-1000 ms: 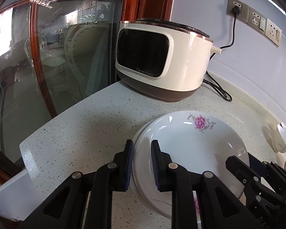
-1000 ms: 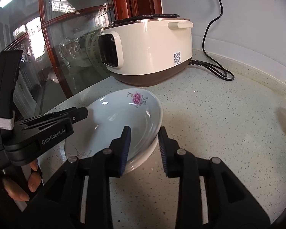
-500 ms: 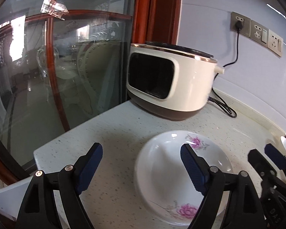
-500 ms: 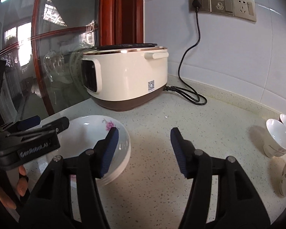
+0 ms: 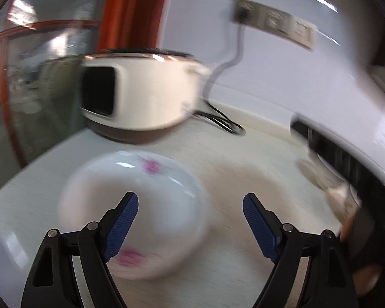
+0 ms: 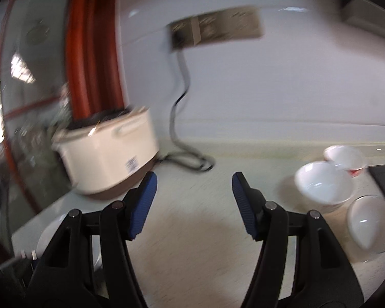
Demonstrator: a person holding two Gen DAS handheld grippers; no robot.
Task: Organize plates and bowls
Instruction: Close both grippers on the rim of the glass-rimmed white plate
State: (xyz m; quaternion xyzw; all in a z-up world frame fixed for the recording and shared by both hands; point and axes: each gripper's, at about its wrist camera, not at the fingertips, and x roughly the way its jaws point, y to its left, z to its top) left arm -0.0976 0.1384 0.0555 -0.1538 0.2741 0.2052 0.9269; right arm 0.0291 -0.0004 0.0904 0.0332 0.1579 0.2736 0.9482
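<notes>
Step in hand: plates are down. My left gripper (image 5: pixel 190 209) and my right gripper (image 6: pixel 193 191) both stand with jaws apart and nothing between the pads; both have just been opening, the right one further within the last moment.
Plate stack: flowered plates (image 5: pixel 133 210) rest on the counter (image 5: pixel 243 159) in front of the rice cooker (image 5: pixel 141 95), under my left claw's left finger, not touched.
Bowls: 3 white bowls (image 6: pixel 323 182) sit at the far right of the counter, close together; contact between them is unclear through blur.
Next move, as I judge it: swing the right claw to the nearest bowl and take it by the rim.
Edges: counter's left corner lies near the plates, beside the glass (image 5: pixel 38 89).
Open room: bare counter between plates and bowls; power cord (image 6: pixel 190 159) lies behind, near the wall.
</notes>
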